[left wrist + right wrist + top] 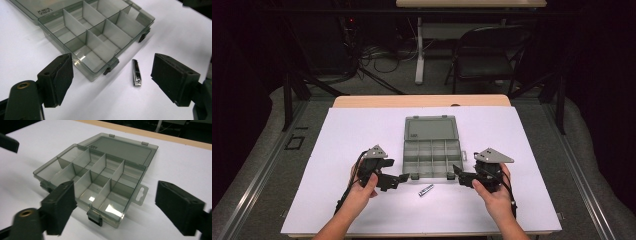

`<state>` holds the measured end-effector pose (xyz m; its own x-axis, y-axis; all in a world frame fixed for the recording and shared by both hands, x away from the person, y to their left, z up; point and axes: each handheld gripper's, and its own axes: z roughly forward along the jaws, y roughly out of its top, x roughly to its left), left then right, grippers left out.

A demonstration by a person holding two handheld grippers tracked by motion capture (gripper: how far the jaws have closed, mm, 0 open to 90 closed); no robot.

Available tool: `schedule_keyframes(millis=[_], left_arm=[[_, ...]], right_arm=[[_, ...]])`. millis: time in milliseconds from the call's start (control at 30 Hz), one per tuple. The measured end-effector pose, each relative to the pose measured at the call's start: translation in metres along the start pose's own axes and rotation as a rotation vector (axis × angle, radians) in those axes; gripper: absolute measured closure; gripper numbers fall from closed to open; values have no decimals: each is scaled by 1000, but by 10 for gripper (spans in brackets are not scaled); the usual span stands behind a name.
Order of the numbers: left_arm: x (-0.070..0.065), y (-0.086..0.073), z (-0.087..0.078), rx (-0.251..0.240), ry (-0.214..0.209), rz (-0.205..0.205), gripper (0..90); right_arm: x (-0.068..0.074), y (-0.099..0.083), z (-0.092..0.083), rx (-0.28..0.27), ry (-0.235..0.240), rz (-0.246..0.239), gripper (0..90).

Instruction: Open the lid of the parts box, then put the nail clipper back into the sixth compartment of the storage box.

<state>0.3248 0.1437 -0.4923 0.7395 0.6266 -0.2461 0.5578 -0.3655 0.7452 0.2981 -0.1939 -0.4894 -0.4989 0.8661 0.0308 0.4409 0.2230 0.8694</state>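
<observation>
Both pairs of jaws stand wide apart with nothing between the pads. Ahead of the left gripper [112,82] lies bare white table [362,130], with the open compartment box [100,37] just beyond its left jaw and a small metal cylinder [136,73] between the jaws, farther out. Straight ahead of the right gripper [115,207], the box's near wall and latch [95,218] block the way.

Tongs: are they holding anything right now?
No. Both the left tongs and the right tongs are open and empty, near the open box.

Table [362,210]; organizer box [432,159]; metal cylinder [426,190].
</observation>
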Motion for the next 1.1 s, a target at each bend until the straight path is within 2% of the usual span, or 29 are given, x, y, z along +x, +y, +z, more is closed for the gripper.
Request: schedule_keyframes(millis=[133, 333, 433, 500, 667, 800, 1000, 1100], left_arm=[[-1, 1, -4, -33, -12, 2, 155], [-5, 2, -5, -25, -18, 18, 154], [-8, 3, -7, -12, -31, 29, 154], [-11, 4, -7, -7, -28, 39, 154], [-16, 5, -8, 14, -31, 61, 156], [-19, 5, -7, 21, -32, 72, 156], [-20, 5, -7, 19, -29, 61, 154], [-20, 6, -6, 38, -50, 62, 155]], right_arm=[[-1, -1, -7, -37, 9, -10, 144], [-4, -1, -10, -60, 5, 6, 128], [-4, 0, -13, -48, -1, -34, 63], [-4, 0, -14, -53, -5, -51, 51], [-4, 1, -17, -63, -7, -45, 48], [-4, 1, -17, -58, 6, -42, 0], [-5, 0, -14, -45, 2, -33, 0], [-5, 1, -15, -44, 0, -30, 0]])
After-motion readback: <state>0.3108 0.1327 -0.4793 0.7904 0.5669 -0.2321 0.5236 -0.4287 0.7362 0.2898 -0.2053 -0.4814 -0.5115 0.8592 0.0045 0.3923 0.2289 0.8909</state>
